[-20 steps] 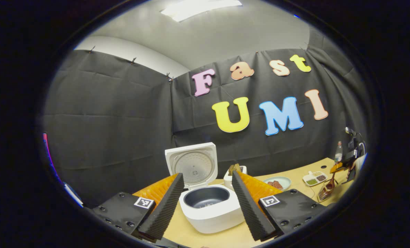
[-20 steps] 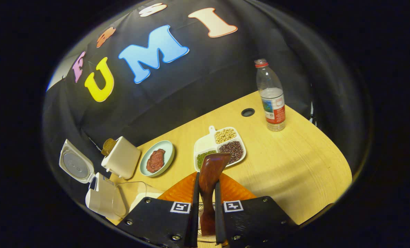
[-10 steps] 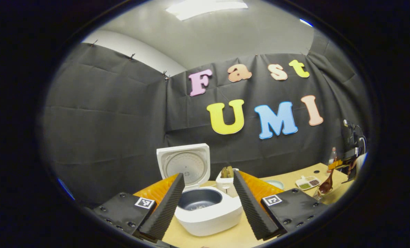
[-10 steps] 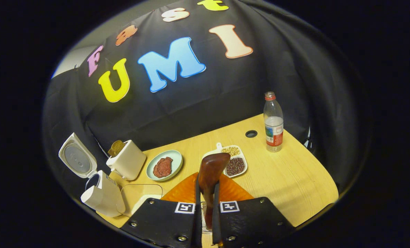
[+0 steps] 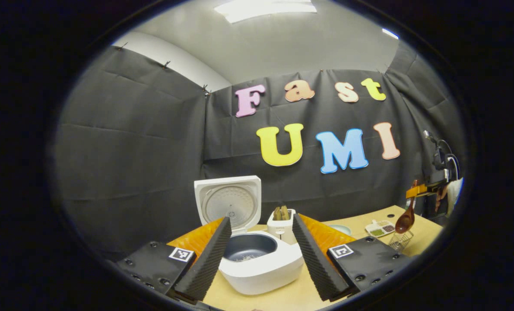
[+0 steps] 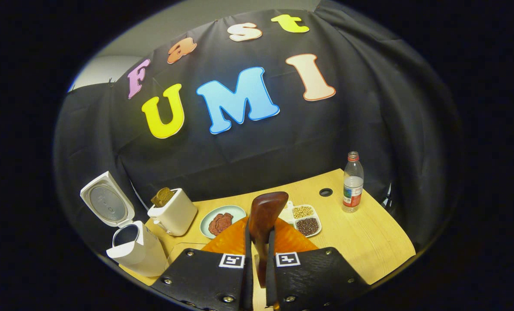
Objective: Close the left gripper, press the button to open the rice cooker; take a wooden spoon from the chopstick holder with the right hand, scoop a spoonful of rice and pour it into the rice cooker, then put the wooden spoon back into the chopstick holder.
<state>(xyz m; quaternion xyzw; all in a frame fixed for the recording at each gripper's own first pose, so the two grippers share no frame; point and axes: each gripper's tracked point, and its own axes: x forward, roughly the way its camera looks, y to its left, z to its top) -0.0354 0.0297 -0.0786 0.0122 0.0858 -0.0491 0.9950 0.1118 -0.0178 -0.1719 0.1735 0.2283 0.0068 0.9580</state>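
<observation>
The white rice cooker (image 5: 261, 263) stands with its lid (image 5: 229, 203) up and a few grains in its dark pot. My left gripper (image 5: 261, 218) hangs open just in front of it, holding nothing. My right gripper (image 6: 259, 226) is shut on the handle of the brown wooden spoon (image 6: 266, 209), bowl end pointing away. In the left gripper view the spoon (image 5: 405, 221) hangs bowl down from the right gripper (image 5: 420, 190), just above the wire chopstick holder (image 5: 396, 241). The cooker (image 6: 136, 248) stands at the lower left in the right gripper view.
On the wooden table (image 6: 369, 242) stand a white toaster (image 6: 174, 216) with bread, a pale plate (image 6: 220, 222) with red meat, a divided dish (image 6: 304, 218) of beans and a water bottle (image 6: 353, 188). A cable hole (image 6: 325, 192) lies near the bottle.
My right gripper has lifted the spoon up out of the wire holder, away from the table. My left gripper stays open and has drifted slightly.
</observation>
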